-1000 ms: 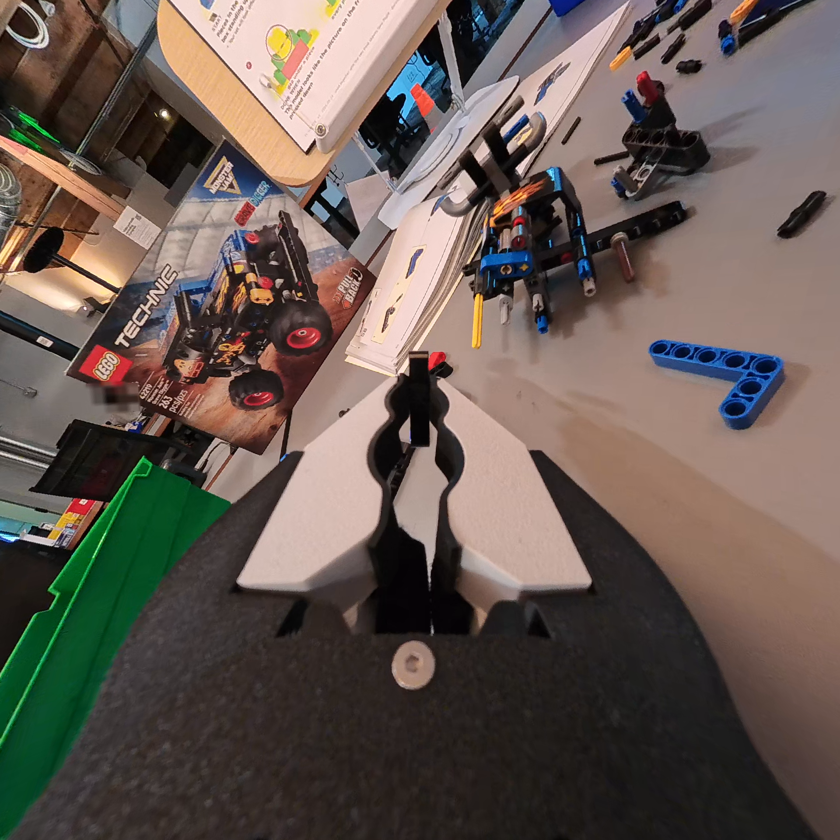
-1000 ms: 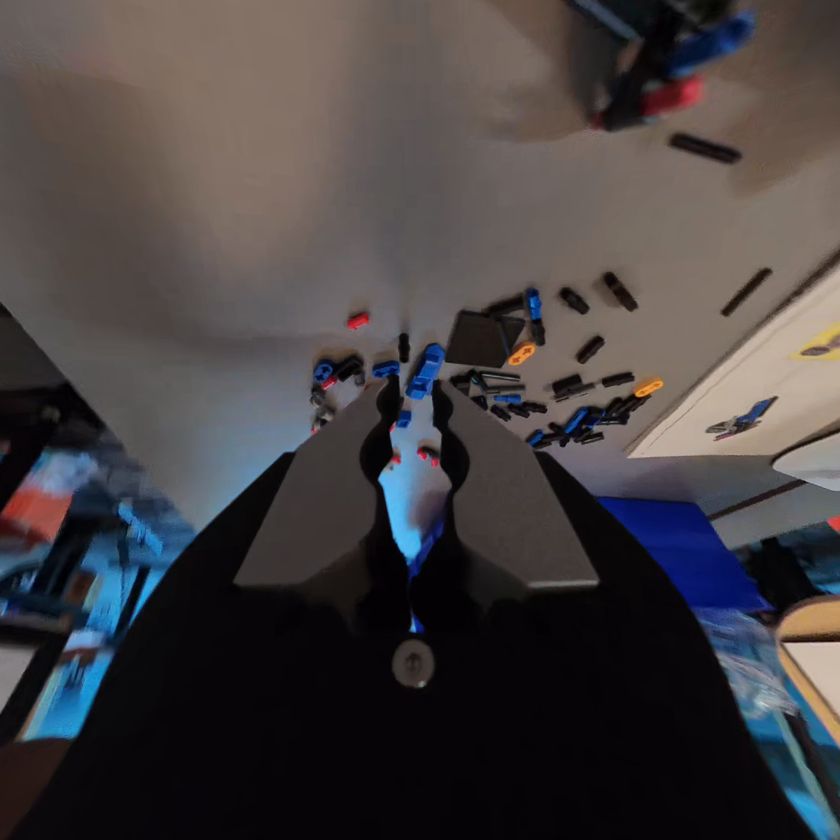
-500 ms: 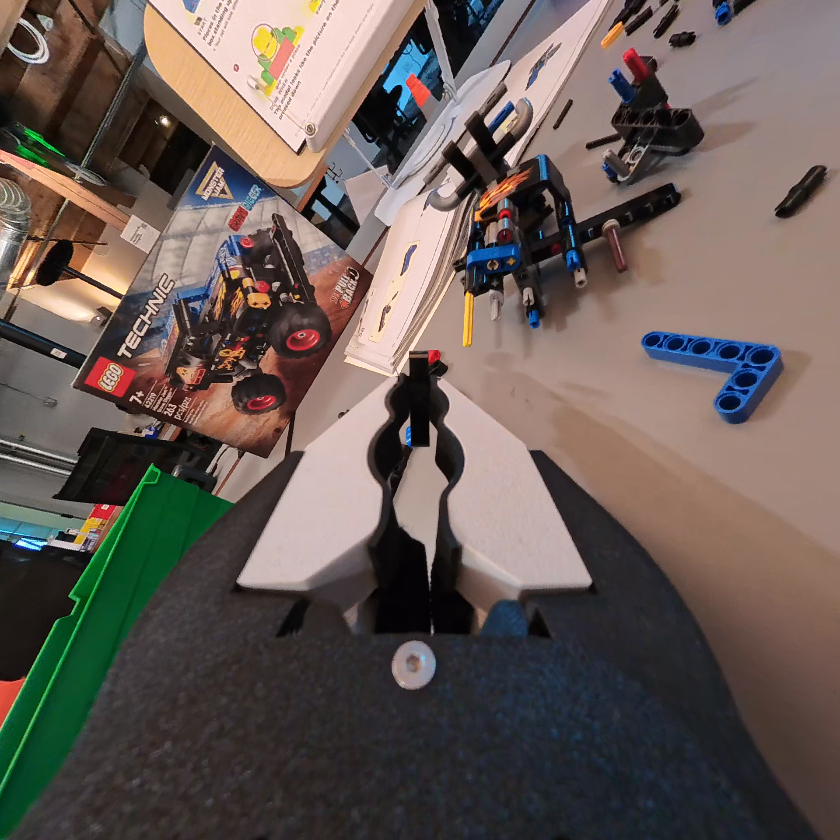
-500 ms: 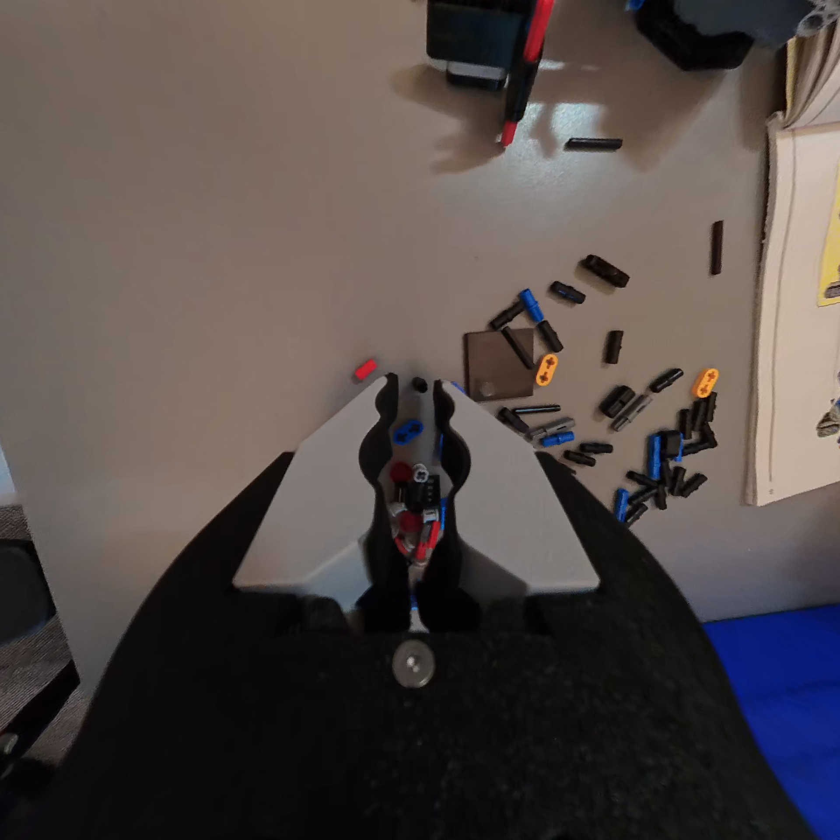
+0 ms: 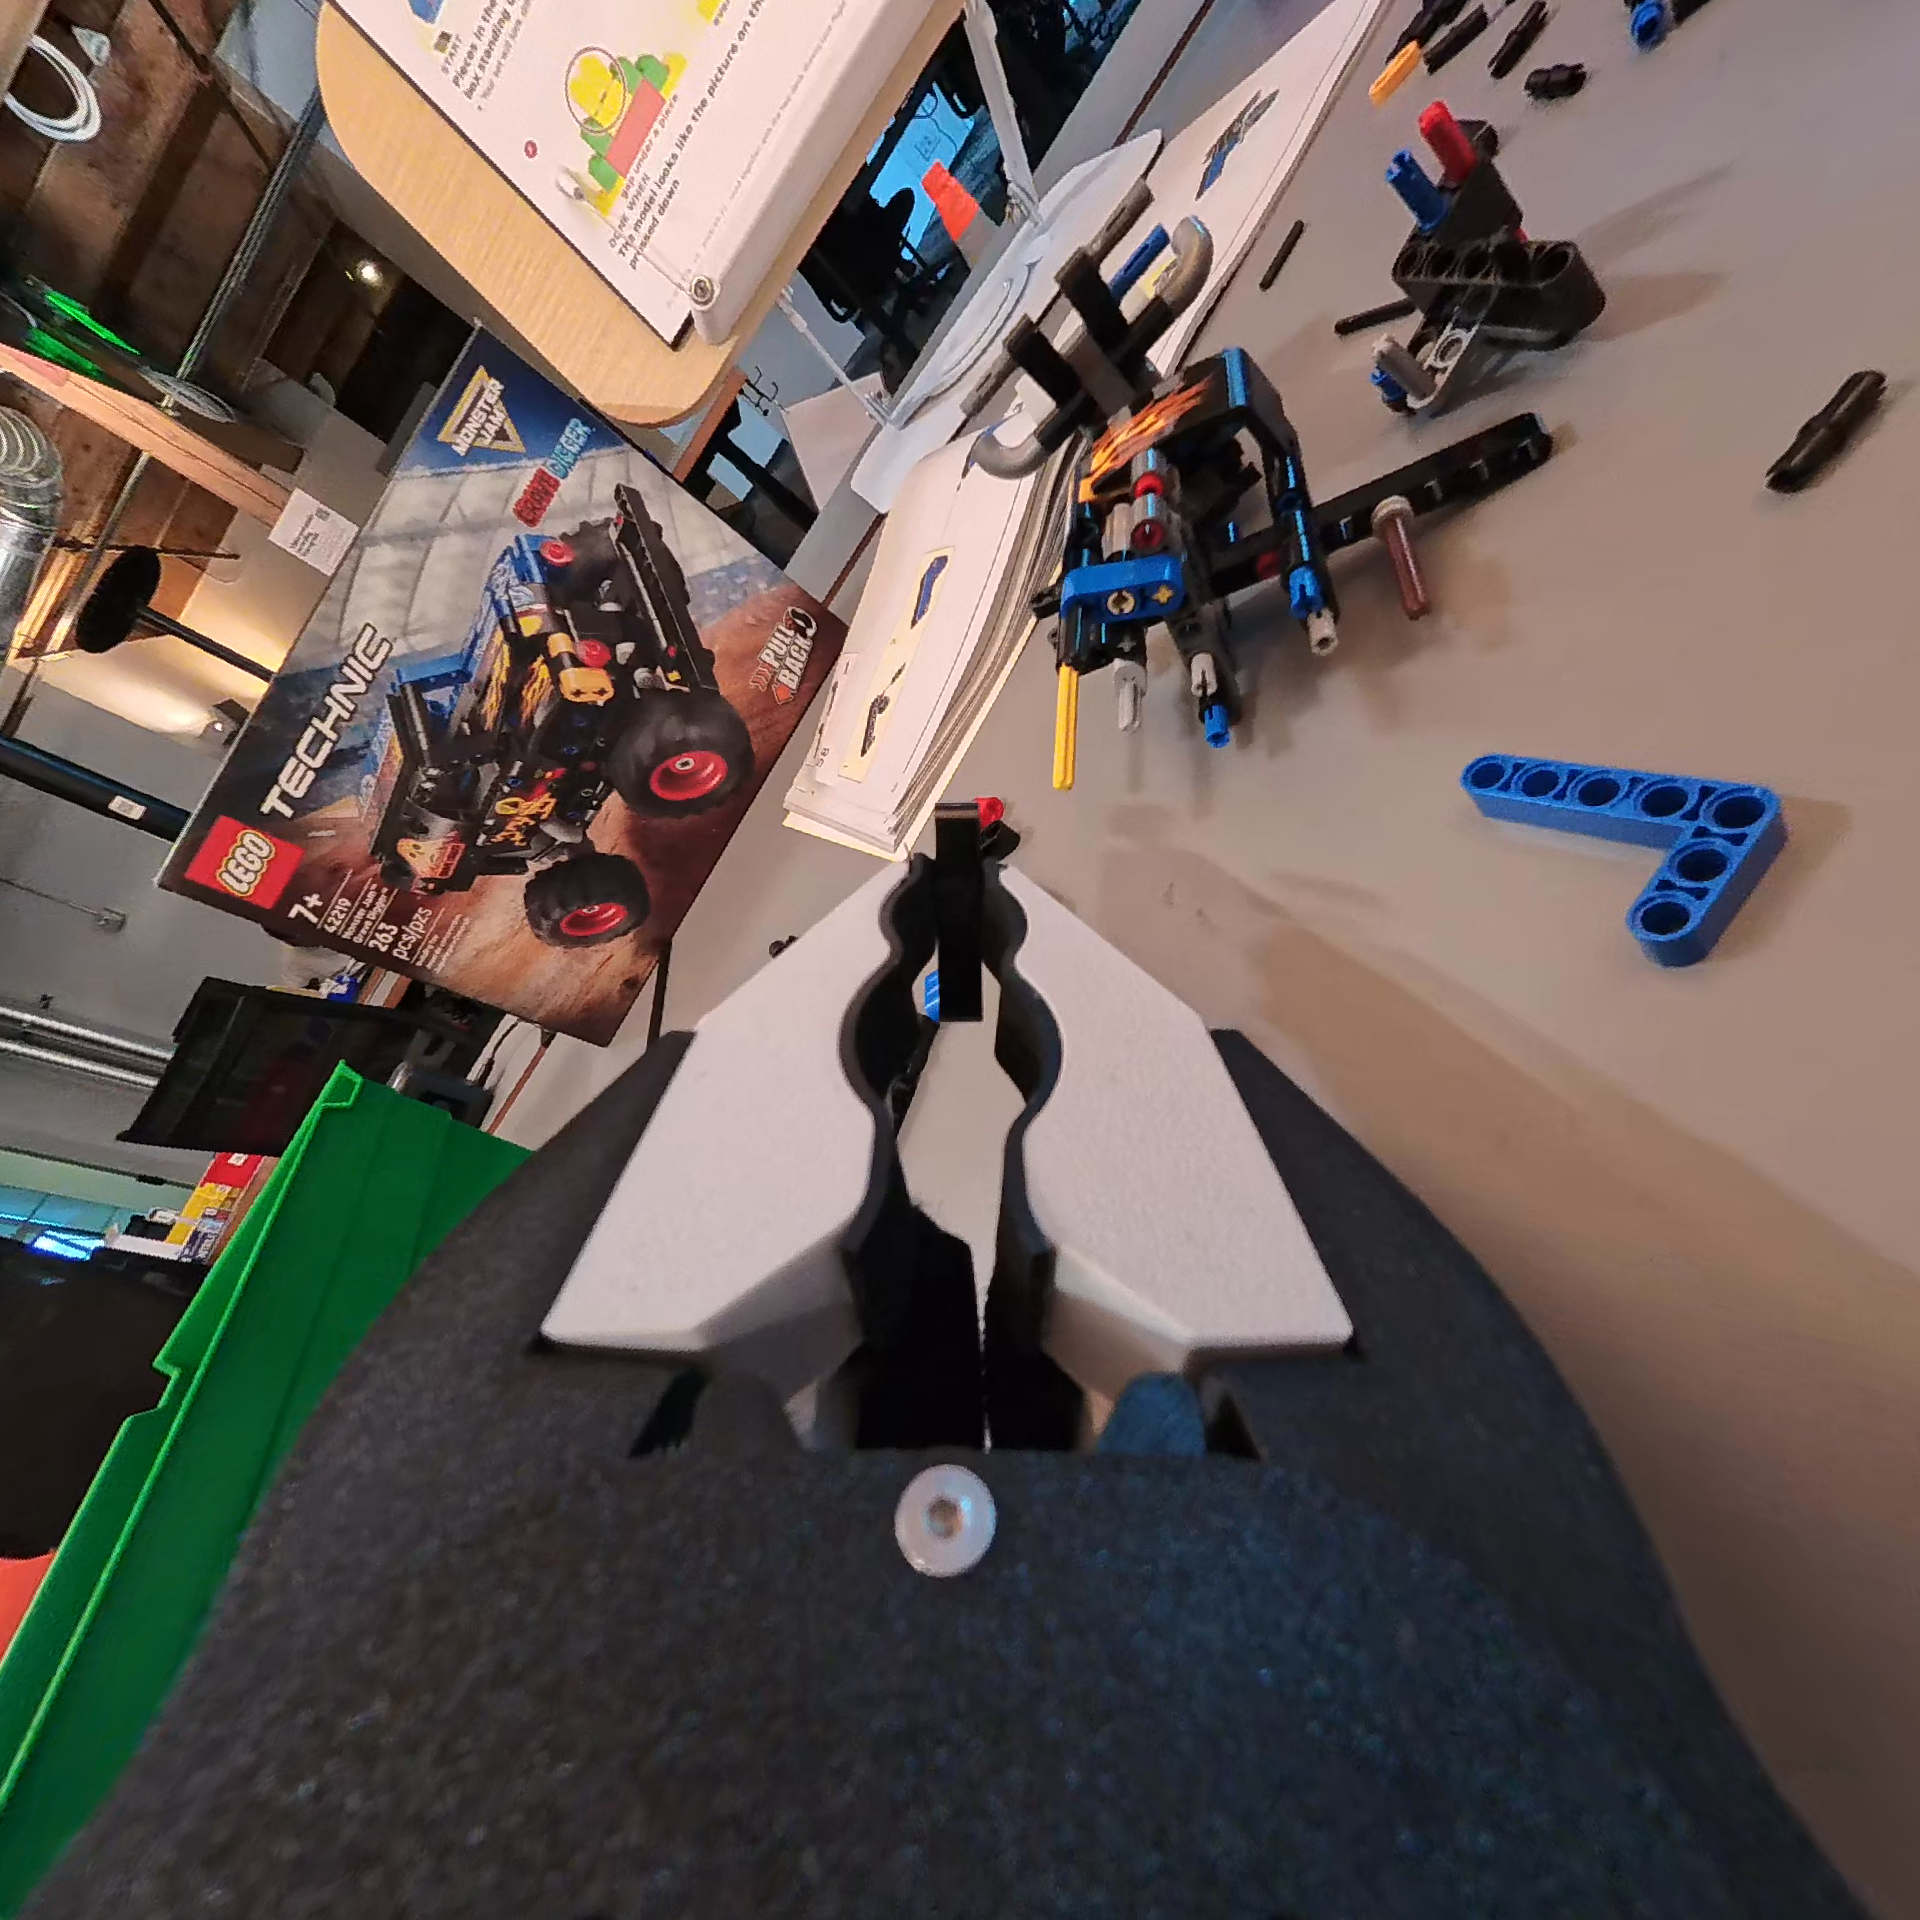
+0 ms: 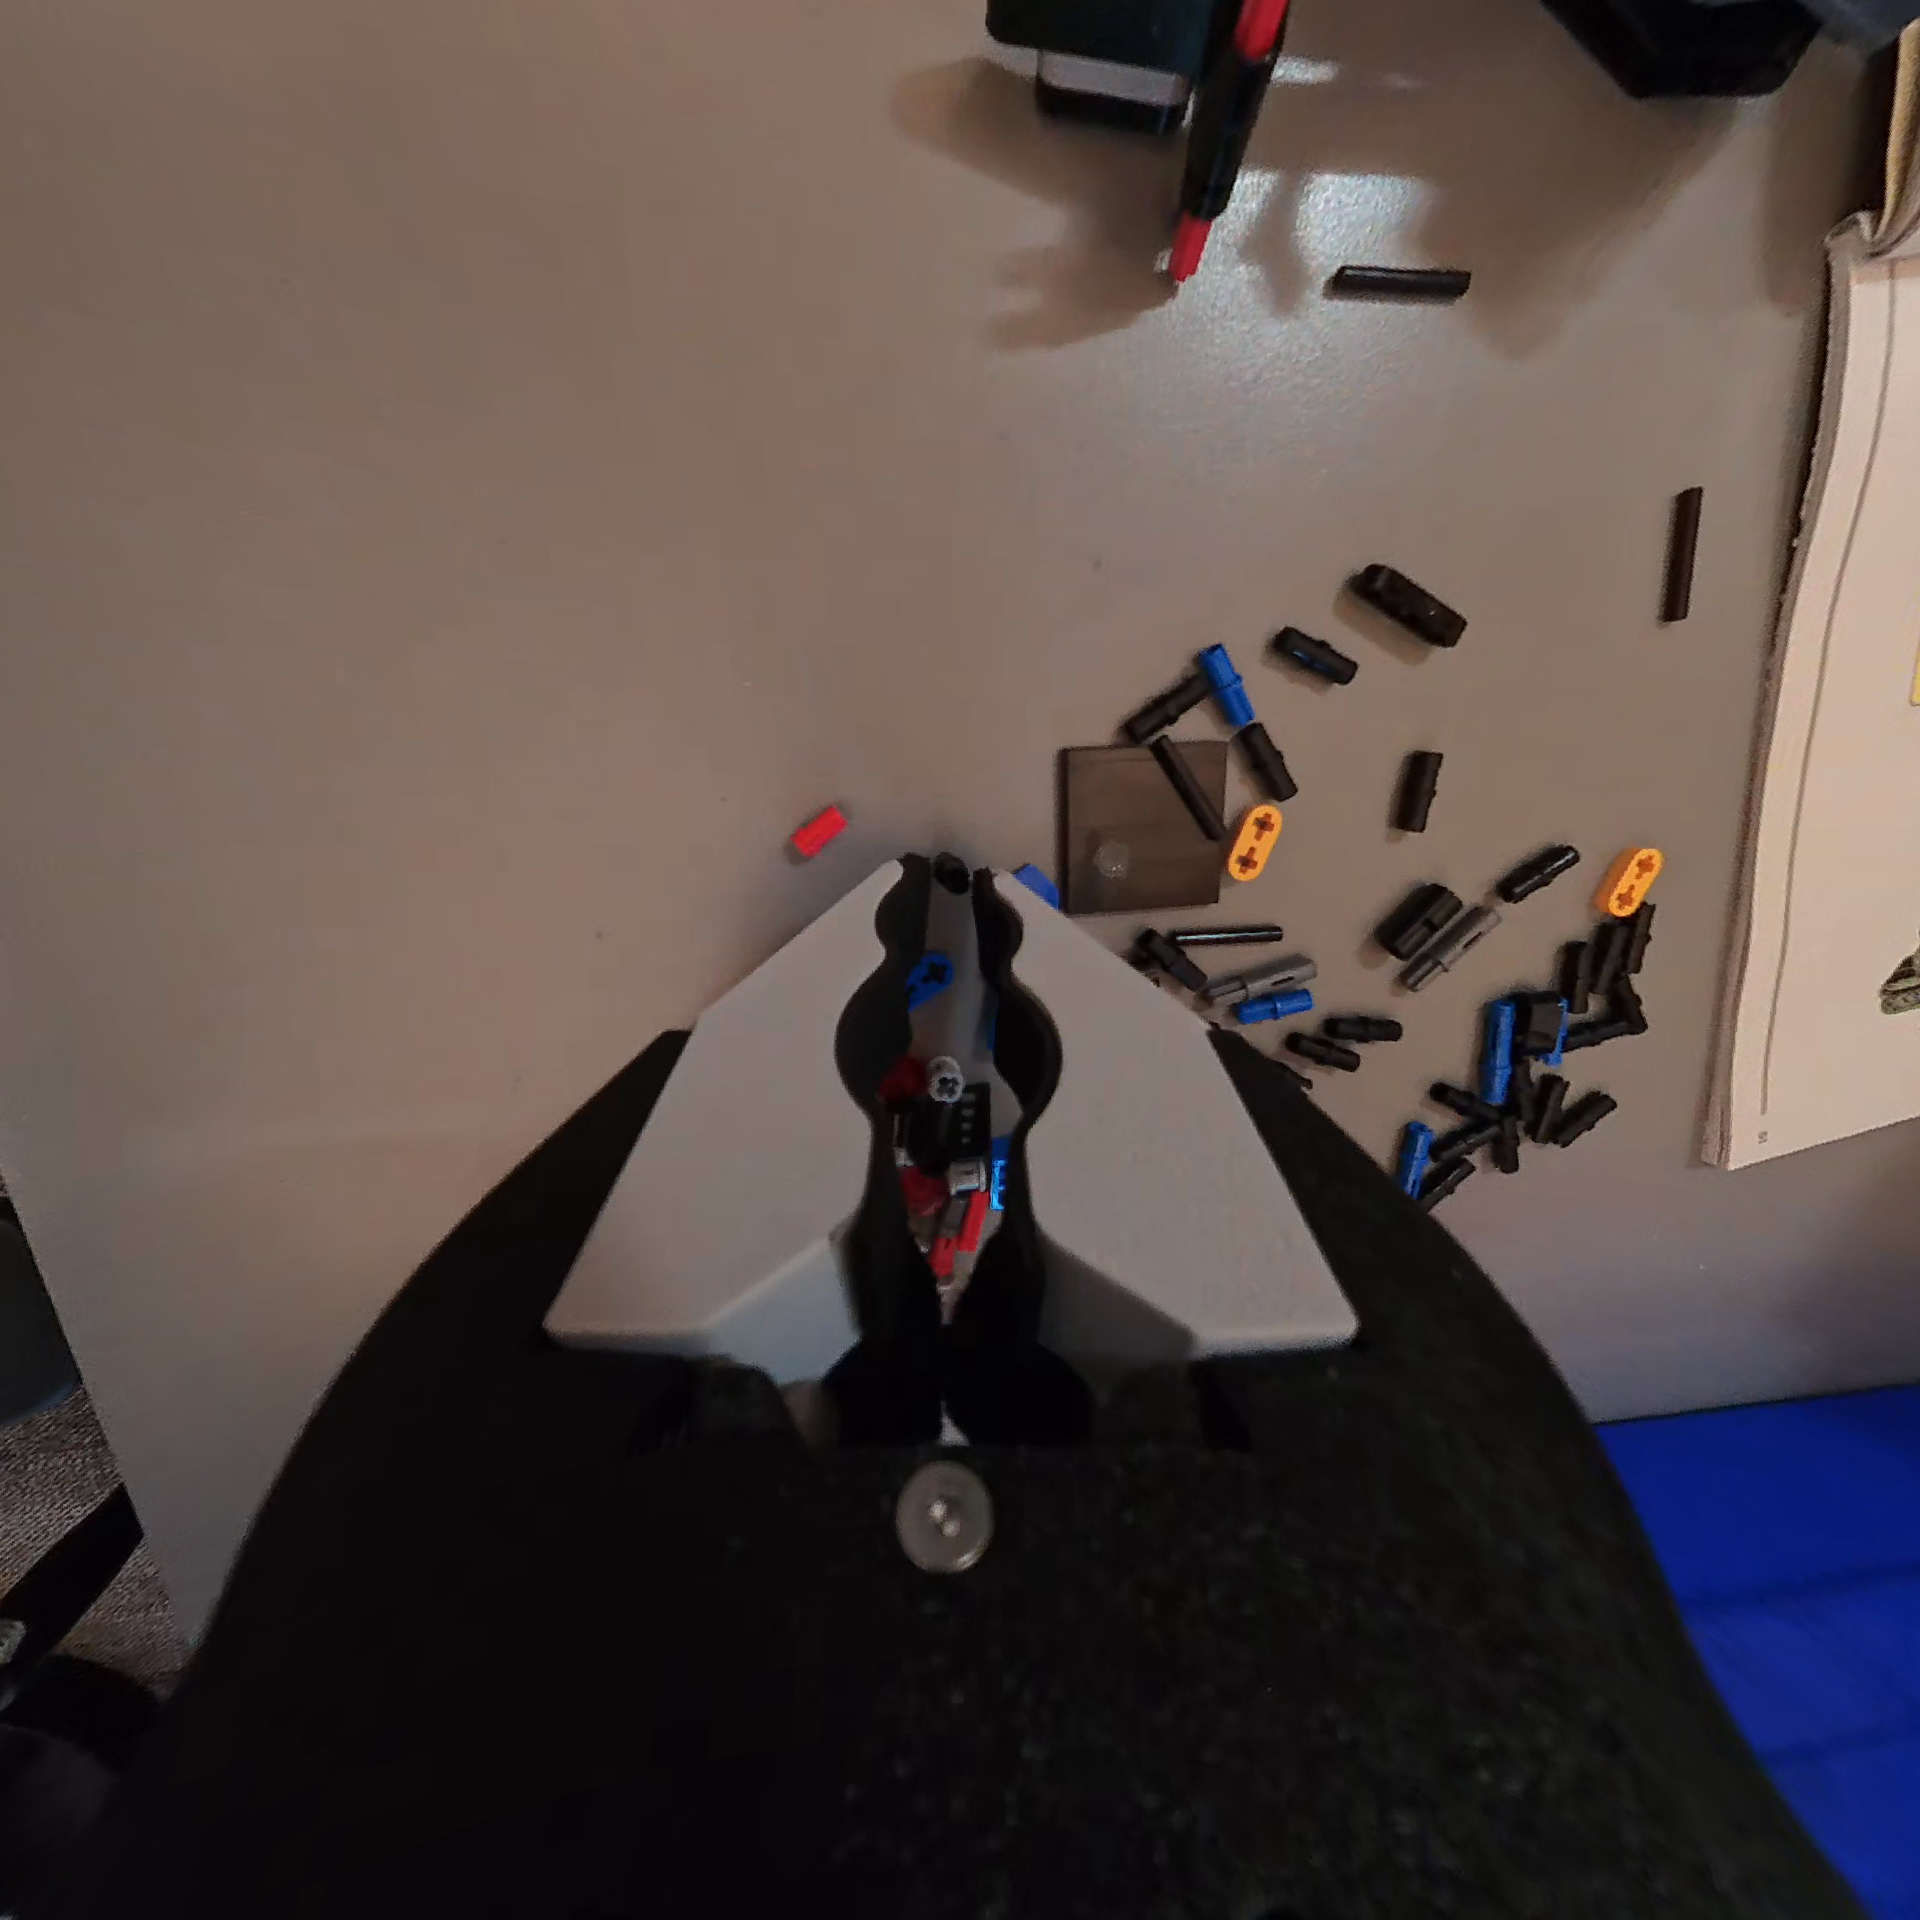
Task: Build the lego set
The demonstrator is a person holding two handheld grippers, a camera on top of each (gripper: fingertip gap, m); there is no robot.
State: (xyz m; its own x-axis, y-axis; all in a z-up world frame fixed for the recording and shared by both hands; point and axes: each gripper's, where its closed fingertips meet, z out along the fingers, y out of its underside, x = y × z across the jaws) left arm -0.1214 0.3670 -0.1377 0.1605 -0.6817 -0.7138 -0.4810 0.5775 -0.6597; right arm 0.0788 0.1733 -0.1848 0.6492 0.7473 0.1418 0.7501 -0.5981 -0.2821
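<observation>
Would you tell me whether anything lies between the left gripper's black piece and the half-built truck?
Nothing visible does: the table between the black piece in the left gripper and the truck is bare. The booklet lies left of that line, the blue L-beam right.

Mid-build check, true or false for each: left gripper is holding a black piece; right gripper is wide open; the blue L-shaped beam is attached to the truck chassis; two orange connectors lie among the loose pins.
1. The left gripper grips a black piece. True.
2. The right gripper is wide open. False: its tips are nearly shut around a small black pin.
3. The blue L-shaped beam is attached to the chassis. False: it lies apart on the table.
4. Two orange connectors lie among the loose pins. True.
</observation>
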